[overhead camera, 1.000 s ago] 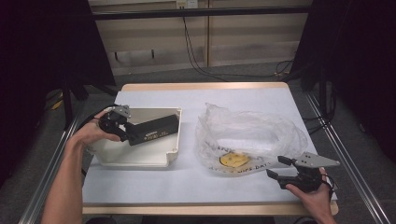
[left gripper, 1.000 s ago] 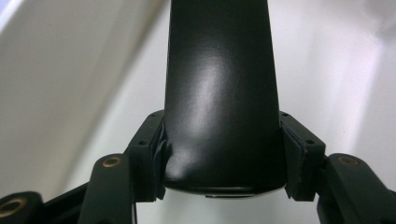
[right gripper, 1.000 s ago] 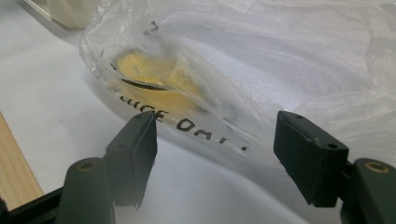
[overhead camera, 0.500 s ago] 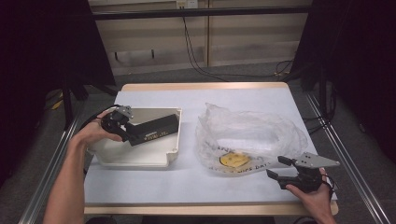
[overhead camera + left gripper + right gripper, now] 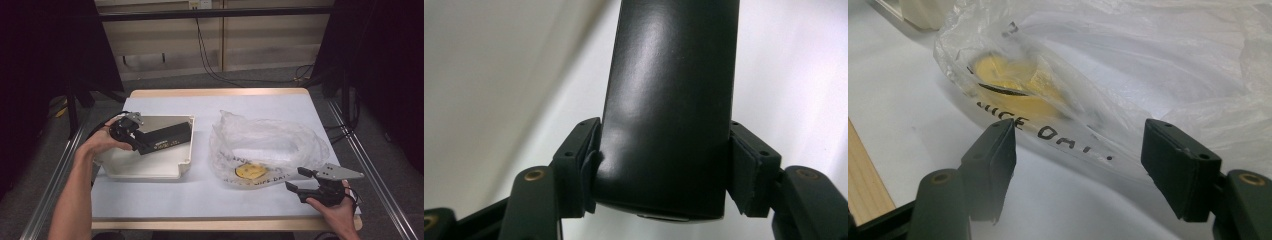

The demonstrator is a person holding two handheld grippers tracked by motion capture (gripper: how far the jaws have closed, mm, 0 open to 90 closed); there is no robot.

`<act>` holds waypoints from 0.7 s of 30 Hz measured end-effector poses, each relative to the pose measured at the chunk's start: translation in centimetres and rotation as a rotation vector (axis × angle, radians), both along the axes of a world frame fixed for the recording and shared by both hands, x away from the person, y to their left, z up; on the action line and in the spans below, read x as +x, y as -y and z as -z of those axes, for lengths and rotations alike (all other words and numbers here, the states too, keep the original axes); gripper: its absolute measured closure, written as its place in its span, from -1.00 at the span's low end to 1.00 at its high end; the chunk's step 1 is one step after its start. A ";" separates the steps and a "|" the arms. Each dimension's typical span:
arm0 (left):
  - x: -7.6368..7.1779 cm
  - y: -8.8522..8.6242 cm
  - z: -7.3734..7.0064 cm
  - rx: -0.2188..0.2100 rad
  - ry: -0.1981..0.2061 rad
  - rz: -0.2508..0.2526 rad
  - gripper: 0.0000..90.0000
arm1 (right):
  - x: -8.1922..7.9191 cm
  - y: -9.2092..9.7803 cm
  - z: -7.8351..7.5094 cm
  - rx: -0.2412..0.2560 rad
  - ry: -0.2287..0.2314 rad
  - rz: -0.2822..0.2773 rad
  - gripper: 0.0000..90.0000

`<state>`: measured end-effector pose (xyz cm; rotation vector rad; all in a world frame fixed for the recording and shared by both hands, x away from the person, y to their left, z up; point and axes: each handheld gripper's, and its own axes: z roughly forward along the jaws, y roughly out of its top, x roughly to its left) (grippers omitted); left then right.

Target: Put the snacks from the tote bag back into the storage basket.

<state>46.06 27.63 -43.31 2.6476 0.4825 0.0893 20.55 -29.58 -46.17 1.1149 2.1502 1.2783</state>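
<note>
A long black box (image 5: 167,136) lies slanted over a cream plastic tray (image 5: 150,169) at the table's left. My left gripper (image 5: 139,140) is shut on the box's near end. In the left gripper view both pads (image 5: 591,172) press the glossy black box (image 5: 669,100), with the pale tray behind it. A crumpled clear plastic bag (image 5: 270,142) with a yellow print (image 5: 249,171) and black lettering lies at the right. My right gripper (image 5: 298,180) stands open at the bag's near right edge. In the right gripper view (image 5: 1080,160) the bag (image 5: 1128,75) lies just beyond the spread jaws.
White paper covers the table (image 5: 170,102), with a wooden edge (image 5: 215,224) along the front. Metal rails (image 5: 372,165) run down both sides. The person's forearms come in from the bottom.
The black box in my left gripper has shifted slightly and its far end has dipped a little toward the tray. The right gripper has barely moved.
</note>
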 end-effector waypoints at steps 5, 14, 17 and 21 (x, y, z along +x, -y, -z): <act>0.2 0.0 -0.2 -0.008 0.000 -0.031 -0.33 | -0.1 0.1 -0.1 0.005 0.006 0.009 -0.32; -0.2 -0.3 -1.7 -0.044 0.038 -0.111 -0.74 | -0.2 0.2 -0.1 0.006 0.003 0.008 -0.33; -0.8 -0.8 -2.0 -0.076 0.056 -0.141 -0.74 | -0.3 0.2 -0.1 0.009 0.004 0.009 -0.33; -1.5 -1.6 -2.8 -0.131 0.086 -0.207 -0.74 | -0.2 0.2 -0.1 0.008 0.002 0.007 -0.33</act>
